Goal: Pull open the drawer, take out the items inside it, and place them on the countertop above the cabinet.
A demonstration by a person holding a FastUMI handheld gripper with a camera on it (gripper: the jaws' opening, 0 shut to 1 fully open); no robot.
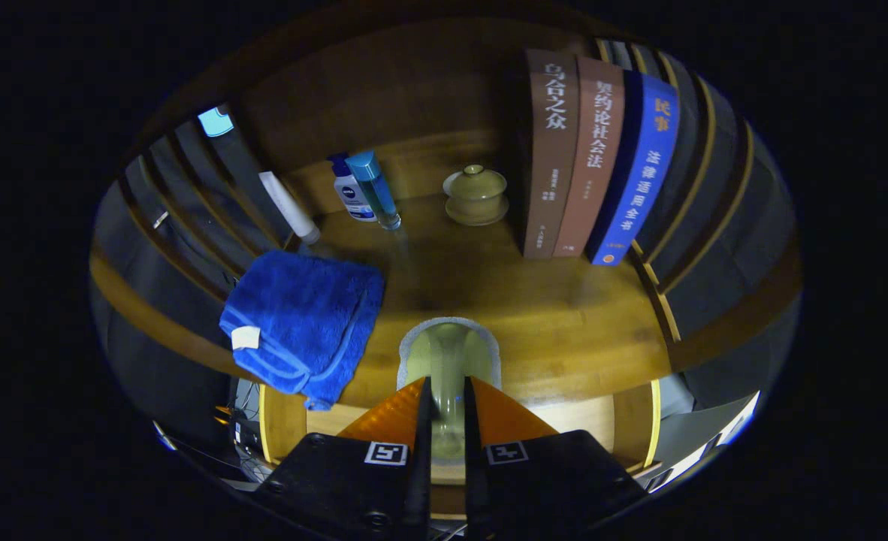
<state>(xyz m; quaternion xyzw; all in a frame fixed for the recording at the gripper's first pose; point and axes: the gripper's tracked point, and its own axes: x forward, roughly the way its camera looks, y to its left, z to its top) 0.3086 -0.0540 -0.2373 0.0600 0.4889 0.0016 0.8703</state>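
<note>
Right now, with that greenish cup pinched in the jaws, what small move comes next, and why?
Probably lower the cup onto the bare countertop and open. The gripper holds it above the wood, clear of the blue towel and the books.

Your gripper [445,398] points forward and slightly down, its two orange fingers [391,417] drawn close together, pressing from both sides on a cup [448,361].

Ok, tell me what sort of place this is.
Probably a household shelf or cabinet top in a study or bedroom: standing books, a folded blue towel, toiletry bottles. The fingers grip a greenish cup.
</note>
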